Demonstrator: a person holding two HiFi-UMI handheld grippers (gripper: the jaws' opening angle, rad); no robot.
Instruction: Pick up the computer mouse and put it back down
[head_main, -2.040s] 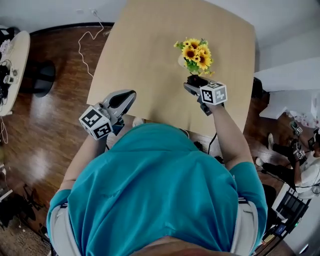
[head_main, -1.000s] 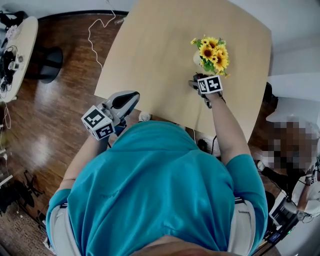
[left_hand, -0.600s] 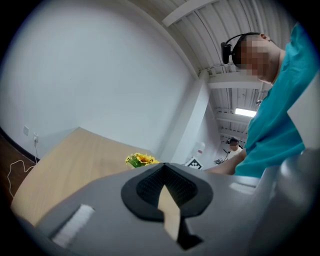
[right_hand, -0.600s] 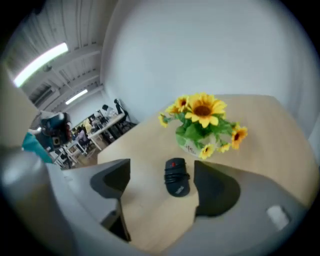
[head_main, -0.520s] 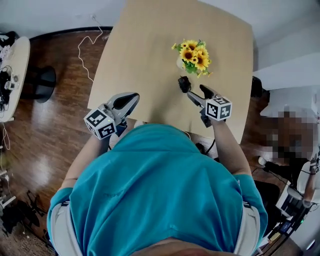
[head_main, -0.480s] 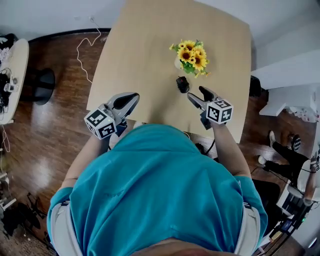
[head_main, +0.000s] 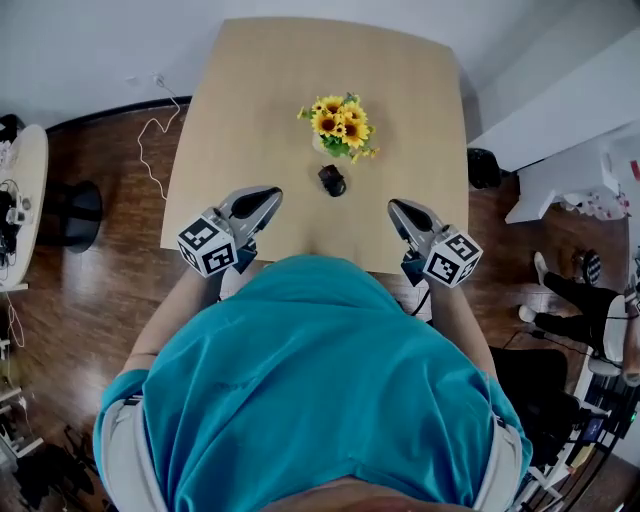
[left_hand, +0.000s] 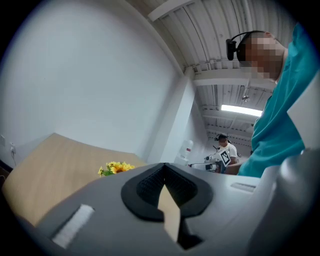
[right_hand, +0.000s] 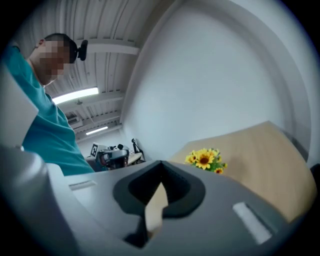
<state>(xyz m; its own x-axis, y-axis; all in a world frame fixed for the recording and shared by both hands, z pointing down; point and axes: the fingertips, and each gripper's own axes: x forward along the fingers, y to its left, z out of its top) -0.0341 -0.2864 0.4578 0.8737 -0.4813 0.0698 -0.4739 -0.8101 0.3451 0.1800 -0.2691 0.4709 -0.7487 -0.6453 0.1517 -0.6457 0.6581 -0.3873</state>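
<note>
Beside the sunflowers (head_main: 338, 122), the computer mouse (head_main: 332, 180) lies on the table (head_main: 250, 100).

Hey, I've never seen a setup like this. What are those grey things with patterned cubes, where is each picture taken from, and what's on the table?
There is no robot: a person holds a two-jaw gripper in each hand, the left gripper and the right gripper; the cubes are part of them. The top-down picture comes from a camera on the person's head. The other two come from cameras riding on each gripper, looking along its jaws. On the wooden table stand sunflowers and, just nearer the person, a black computer mouse. Nothing is held: both grippers' jaws are together and empty, the right's having just closed, and the mouse lies apart from both.
</note>
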